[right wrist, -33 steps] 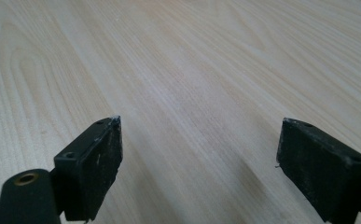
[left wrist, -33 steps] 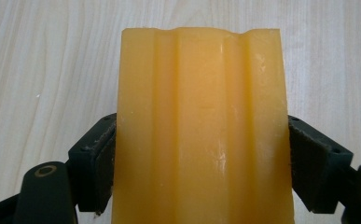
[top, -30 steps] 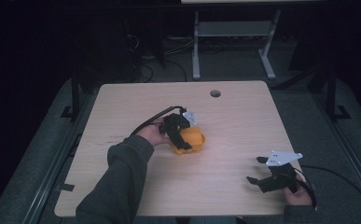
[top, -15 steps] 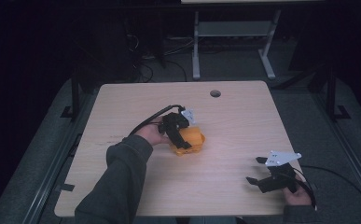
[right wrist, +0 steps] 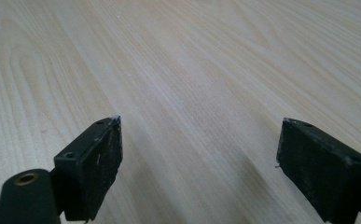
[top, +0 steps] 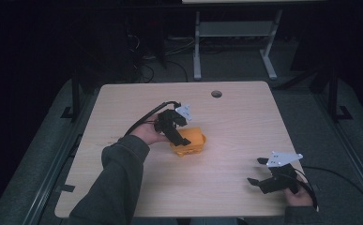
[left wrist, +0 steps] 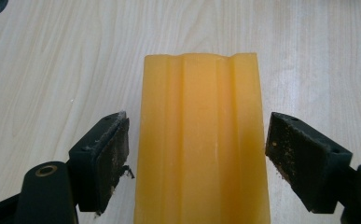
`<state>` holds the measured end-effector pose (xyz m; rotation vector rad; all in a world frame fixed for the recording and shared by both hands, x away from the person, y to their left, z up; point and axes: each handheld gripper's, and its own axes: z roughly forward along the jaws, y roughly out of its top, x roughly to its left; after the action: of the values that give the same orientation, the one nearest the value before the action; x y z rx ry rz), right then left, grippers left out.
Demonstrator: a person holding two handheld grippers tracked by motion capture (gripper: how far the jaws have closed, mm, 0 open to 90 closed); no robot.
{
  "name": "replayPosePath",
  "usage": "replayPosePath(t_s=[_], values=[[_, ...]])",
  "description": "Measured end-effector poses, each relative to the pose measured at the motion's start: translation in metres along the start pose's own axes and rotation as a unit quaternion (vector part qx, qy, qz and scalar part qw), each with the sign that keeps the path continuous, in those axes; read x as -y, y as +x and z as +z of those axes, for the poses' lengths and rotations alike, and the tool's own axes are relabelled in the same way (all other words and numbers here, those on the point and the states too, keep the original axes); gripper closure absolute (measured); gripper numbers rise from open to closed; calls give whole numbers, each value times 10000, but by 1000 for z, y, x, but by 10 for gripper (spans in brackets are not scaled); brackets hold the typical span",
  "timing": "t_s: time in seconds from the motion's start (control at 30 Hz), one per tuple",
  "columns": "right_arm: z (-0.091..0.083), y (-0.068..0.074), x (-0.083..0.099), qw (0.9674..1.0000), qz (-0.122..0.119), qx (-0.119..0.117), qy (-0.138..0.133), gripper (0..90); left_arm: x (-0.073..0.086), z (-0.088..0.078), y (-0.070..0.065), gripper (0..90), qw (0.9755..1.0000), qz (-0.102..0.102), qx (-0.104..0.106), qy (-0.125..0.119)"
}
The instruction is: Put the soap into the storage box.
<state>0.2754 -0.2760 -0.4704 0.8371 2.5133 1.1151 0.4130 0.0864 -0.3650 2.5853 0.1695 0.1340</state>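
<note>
Figure: my left hand-held gripper (left wrist: 194, 154) straddles an orange ridged block (left wrist: 201, 140) that lies near the middle of the worktop (top: 245, 126), slightly toward its left edge. The jaws stand open on either side of the block, each with a narrow gap to its flank, so nothing is gripped yet. The block shows lengthwise ribs on its upper face and a smooth, slightly translucent surface; I judge it to be a light, moulded piece, fairly stiff, perhaps a little slick. The long flat flanks offer the best hold, with the pads (left wrist: 115, 158) pressed squarely against them midway along the length, where the ribs cannot tip it. My right hand-held gripper (top: 275, 180) rests near the worktop's near right corner, jaws spread wide and empty, above bare wood grain (right wrist: 192, 93)
</note>
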Motion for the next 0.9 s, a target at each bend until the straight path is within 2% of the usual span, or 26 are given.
replayPosePath(t_s=[0.13, 0.23, 0.4, 0.43, 0.63, 0.7, 0.87, 0.9], values=[[1, 0, 0, 10000, 6, 2, 14, 137, 3, -5, -3, 210, 9999, -66, -33, -96], [1, 0, 0, 10000, 5, 20, 12, 137, 8, -11, -6, 210, 9998, -58, -148, -88], [1, 0, 0, 10000, 19, 56, -5, 137, 15, -17, -6, 209, 9996, -138, -207, -134], [1, 0, 0, 10000, 23, 59, -1, 137, 17, -19, -7, 210, 9995, -170, -208, -187], [1, 0, 0, 10000, 23, 83, 5, 137, 23, -24, -8, 220, 9994, -261, -189, -155], [1, 0, 0, 10000, 24, 86, 9, 137, 24, -25, -10, 220, 9994, -204, -229, -167], [2, 0, -1, 10000, 23, 91, 26, 137, 26, -26, -11, 220, 9994, -210, -237, -154], [2, 1, -1, 10000, 20, 94, 27, 137, 27, -26, -12, 220, 9991, -285, -236, -187]])
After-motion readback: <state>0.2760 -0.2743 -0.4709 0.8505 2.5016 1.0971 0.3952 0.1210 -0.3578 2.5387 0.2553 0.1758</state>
